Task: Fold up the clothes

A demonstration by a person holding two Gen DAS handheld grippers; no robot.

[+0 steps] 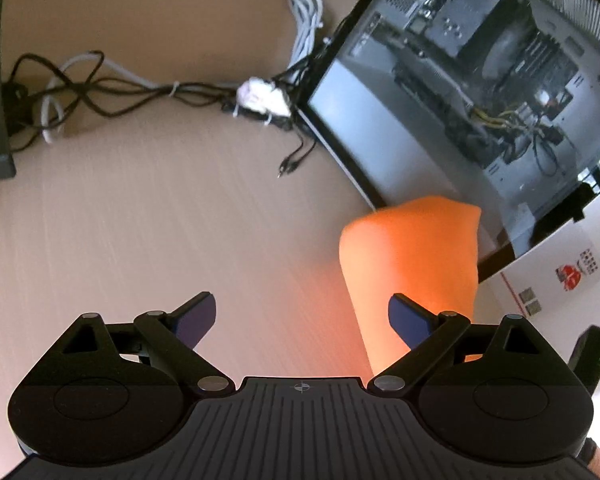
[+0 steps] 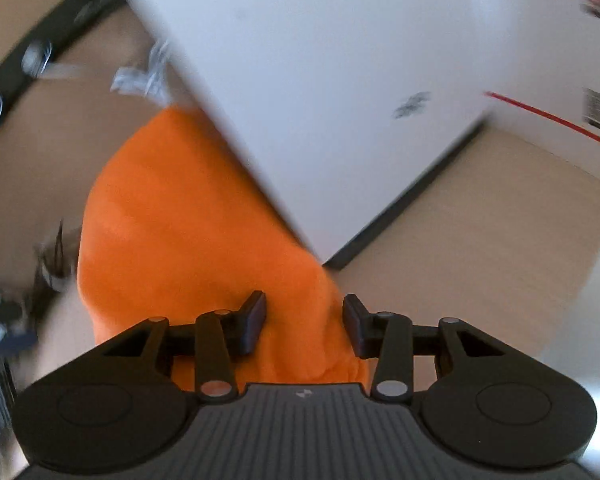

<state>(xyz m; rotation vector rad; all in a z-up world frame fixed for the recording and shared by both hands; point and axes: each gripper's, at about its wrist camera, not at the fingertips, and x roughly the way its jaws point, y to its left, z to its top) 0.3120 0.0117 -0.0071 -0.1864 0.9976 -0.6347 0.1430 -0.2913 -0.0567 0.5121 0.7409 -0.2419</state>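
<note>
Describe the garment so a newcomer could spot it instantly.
Find the open computer case lying on the wooden table. Against its near edge sits the orange cloth, a soft bunched heap. It's the only brightly coloured thing there; its neighbours are grey and black cables.

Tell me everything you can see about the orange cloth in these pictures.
The orange cloth is plain bright orange with no visible print, soft and slightly fuzzy like fleece. It lies bunched on the wooden table, its far edge against the computer case. In the left wrist view it sits right of the open left gripper, behind one finger. The right gripper is open with cloth between its fingers, not pinched. Blur hides seams and exact shape.
</note>
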